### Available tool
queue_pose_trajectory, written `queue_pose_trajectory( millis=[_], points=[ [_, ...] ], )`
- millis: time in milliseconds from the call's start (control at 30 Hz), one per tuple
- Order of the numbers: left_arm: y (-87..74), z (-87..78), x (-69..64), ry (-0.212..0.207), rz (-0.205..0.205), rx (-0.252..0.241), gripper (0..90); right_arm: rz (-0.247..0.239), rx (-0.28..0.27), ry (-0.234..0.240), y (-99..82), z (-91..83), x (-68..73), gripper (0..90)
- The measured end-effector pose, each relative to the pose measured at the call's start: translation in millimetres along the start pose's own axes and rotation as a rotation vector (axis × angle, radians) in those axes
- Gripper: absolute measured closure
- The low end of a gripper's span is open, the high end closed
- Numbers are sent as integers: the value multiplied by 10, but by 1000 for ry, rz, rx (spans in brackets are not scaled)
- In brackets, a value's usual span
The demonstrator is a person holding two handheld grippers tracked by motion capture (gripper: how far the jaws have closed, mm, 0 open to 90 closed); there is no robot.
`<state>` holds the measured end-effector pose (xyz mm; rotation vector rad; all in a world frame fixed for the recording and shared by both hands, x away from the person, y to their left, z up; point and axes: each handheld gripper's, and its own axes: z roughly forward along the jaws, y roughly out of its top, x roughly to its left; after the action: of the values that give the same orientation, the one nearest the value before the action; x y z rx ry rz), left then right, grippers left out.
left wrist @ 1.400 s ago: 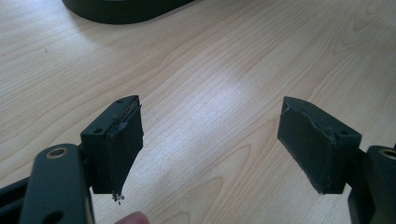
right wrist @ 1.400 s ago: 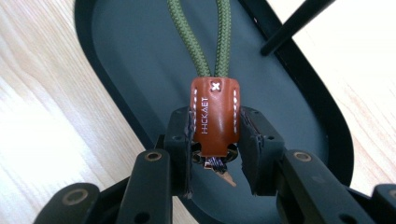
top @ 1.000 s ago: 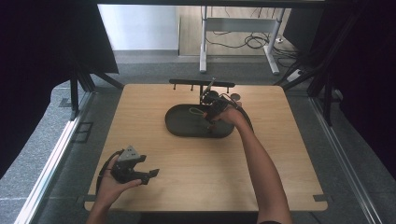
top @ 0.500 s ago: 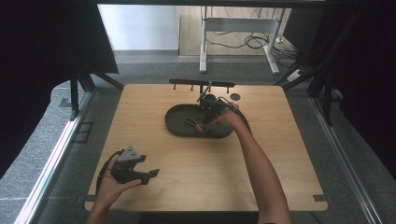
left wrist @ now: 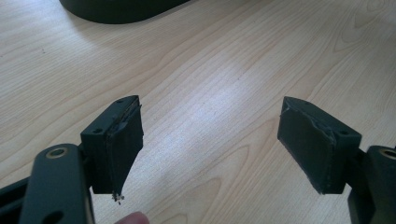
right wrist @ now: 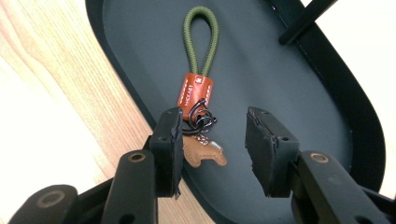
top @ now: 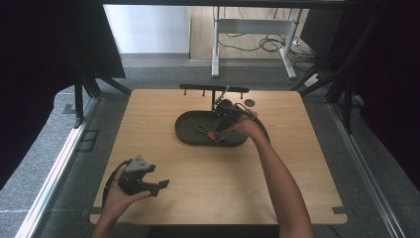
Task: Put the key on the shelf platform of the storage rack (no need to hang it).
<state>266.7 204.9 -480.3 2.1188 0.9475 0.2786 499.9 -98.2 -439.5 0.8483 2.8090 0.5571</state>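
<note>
A keychain [right wrist: 196, 93] with a green cord loop, an orange leather tab, dark rings and a brown leather charm lies flat in the black oval tray [right wrist: 289, 93]. My right gripper [right wrist: 214, 121] hovers just over its ring end. Its jaws have just been opening; the pads stand apart on either side of the rings and press nothing. From above, the keychain [top: 207, 132] rests mid-tray [top: 184, 136], with the right gripper [top: 222, 126] at its right end. My left gripper [top: 159, 187] rests at the table's front left, open and empty [left wrist: 210, 140] above bare wood.
A black bar with pegs [top: 213, 89] stands along the table's back edge, just behind the tray. A small dark disc [top: 249, 102] lies to its right. A thin black rod [right wrist: 303, 21] crosses the tray's far end. Wood stretches between the tray and my left gripper.
The right gripper's jaws have parted, and the keychain has come down from its tips to lie flat in the tray. The left hand and gripper have stayed put.
</note>
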Motion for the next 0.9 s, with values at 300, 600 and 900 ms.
queue_pose_trajectory(
  millis=[300,600,900],
  points=[
    [13,-4,-18,11,4,-3,227,-2,-54,7,-145,-240,133,556],
    [36,17,-49,16,10,6,227,-2,-113,10,-446,-469,278,514],
    [43,97,-98,13,20,29,227,-4,-174,20,-929,-626,443,506]
  ],
)
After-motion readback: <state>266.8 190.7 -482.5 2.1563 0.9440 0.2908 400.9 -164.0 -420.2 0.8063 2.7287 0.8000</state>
